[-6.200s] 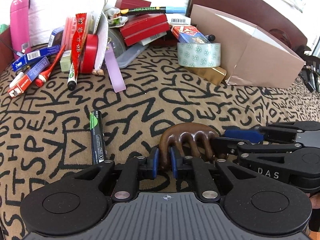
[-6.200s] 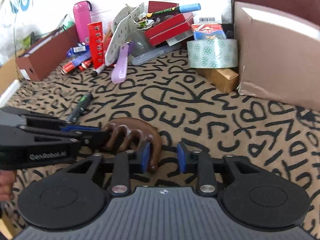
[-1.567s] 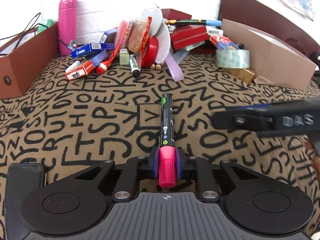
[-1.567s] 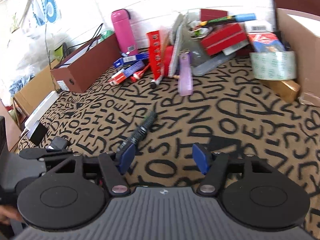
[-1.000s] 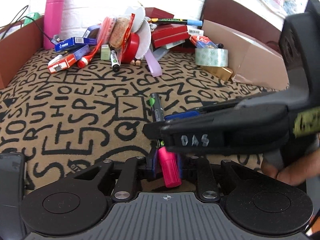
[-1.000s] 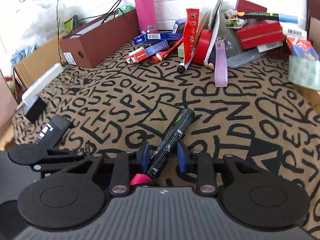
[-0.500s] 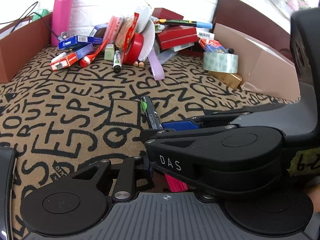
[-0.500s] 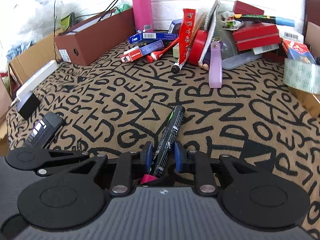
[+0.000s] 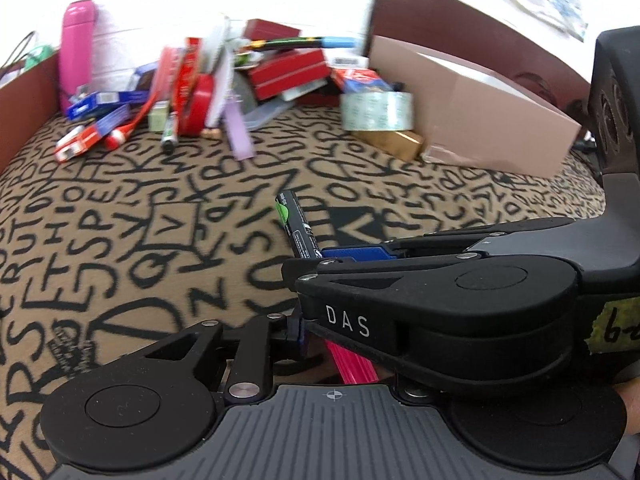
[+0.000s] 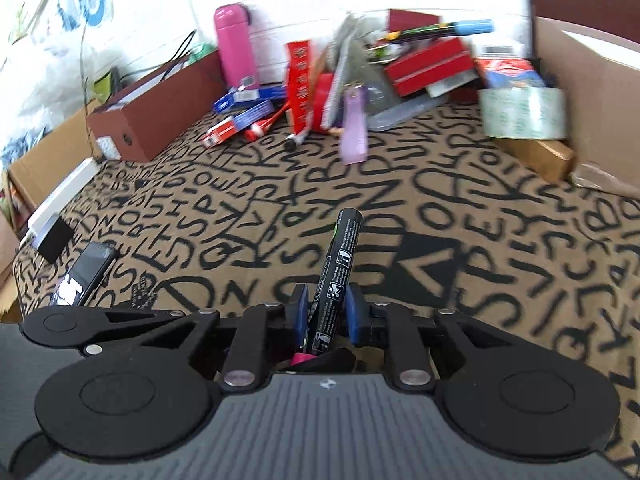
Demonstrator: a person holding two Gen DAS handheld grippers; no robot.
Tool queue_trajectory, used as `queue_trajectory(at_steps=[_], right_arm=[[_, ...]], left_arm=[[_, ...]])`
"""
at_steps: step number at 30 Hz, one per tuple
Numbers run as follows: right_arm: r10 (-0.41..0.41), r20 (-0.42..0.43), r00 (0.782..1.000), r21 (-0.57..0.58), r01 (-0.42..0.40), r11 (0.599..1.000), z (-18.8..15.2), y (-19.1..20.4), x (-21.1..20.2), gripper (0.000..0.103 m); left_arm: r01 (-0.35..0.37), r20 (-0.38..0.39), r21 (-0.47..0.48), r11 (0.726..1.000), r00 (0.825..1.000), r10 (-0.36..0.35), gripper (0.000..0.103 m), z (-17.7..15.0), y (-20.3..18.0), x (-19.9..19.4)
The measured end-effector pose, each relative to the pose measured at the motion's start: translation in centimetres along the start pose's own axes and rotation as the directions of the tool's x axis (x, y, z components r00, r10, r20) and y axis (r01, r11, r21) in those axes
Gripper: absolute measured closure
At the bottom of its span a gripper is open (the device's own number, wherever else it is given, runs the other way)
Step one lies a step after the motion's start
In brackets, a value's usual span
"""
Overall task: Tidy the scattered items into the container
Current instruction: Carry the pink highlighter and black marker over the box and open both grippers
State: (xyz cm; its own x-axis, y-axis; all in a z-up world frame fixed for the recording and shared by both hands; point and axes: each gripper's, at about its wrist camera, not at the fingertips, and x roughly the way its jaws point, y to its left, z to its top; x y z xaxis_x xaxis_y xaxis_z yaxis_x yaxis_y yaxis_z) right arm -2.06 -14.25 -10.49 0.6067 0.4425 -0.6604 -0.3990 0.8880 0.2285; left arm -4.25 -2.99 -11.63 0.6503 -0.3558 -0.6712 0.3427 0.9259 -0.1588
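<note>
While the right claw [image 10: 327,312] closes its blue pads on the black barrel of a marker [image 10: 340,256], the left claw [image 9: 316,340] grips the same marker by its pink cap [image 9: 352,366], so that both tools hold one pen between them. The marker's black body, with a green patch near its far end, slants up and away from the two claws, above a tan cloth [image 9: 120,240] printed with black letters that covers the worktop. In the left wrist view the right tool crosses in front from the right side, hiding most of the left claw's far finger, and only the near blue pad and a strip of the pink cap show beneath it. A cardboard box [image 9: 472,120] stands open at the far right, well apart from the marker. Just beside its near corner lie a roll of patterned tape [image 9: 376,110] and a small gold box [image 9: 394,142]. Along the back wall sits a heap of clutter: red boxes [image 10: 430,66], a blue-capped marker [image 10: 444,28] on top, a lilac strap [image 10: 354,130], blue cartons and an upright pink bottle [image 10: 234,44]. A brown box [image 10: 156,116] stands at the left, and a dark phone-like device [image 10: 86,276] lies near the left edge of the cloth.
</note>
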Motion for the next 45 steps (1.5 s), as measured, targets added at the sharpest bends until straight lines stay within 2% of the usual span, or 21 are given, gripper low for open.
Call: queue_trajectory(at_steps=[8, 15, 21, 27, 33, 36, 40, 45], right_arm=[[-0.050, 0.070, 0.996, 0.064, 0.046, 0.997, 0.3, -3.4, -2.8, 0.082], [-0.096, 0.185, 0.978, 0.096, 0.080, 0.992, 2.2, -6.0, -6.0, 0.083], [-0.144, 0.292, 0.946, 0.082, 0.126, 0.989, 4.7, -7.7, -9.0, 0.083], [-0.192, 0.384, 0.903, 0.075, 0.176, 0.981, 7.5, -9.9, -11.9, 0.084], [-0.232, 0.451, 0.862, 0.072, 0.225, 0.972, 11.0, -12.8, -13.7, 0.085], [-0.252, 0.466, 0.848, 0.077, 0.244, 0.967, 13.1, -14.8, -13.8, 0.085], [-0.261, 0.466, 0.845, 0.097, 0.244, 0.965, 15.4, -17.9, -12.9, 0.085], [-0.259, 0.429, 0.866, 0.122, 0.228, 0.966, 17.0, -21.4, -10.3, 0.084]], left_arm=[[0.044, 0.010, 0.074, 0.996, 0.999, -0.045, 0.083, 1.7, -3.7, 0.9], [0.072, 0.077, 0.155, 0.985, 0.993, -0.085, 0.085, 4.9, -6.8, 0.9], [0.084, 0.159, 0.226, 0.971, 0.980, -0.122, 0.085, 8.5, -9.6, 0.5], [0.115, 0.221, 0.274, 0.955, 0.959, -0.179, 0.086, 12.9, -12.0, 0.6], [0.132, 0.264, 0.317, 0.939, 0.939, -0.221, 0.086, 18.0, -14.3, 2.1], [0.144, 0.277, 0.332, 0.932, 0.930, -0.242, 0.086, 20.5, -15.7, 3.3], [0.148, 0.284, 0.345, 0.927, 0.924, -0.254, 0.086, 23.1, -17.0, 5.9], [0.157, 0.270, 0.339, 0.927, 0.928, -0.256, 0.085, 25.1, -17.6, 10.6]])
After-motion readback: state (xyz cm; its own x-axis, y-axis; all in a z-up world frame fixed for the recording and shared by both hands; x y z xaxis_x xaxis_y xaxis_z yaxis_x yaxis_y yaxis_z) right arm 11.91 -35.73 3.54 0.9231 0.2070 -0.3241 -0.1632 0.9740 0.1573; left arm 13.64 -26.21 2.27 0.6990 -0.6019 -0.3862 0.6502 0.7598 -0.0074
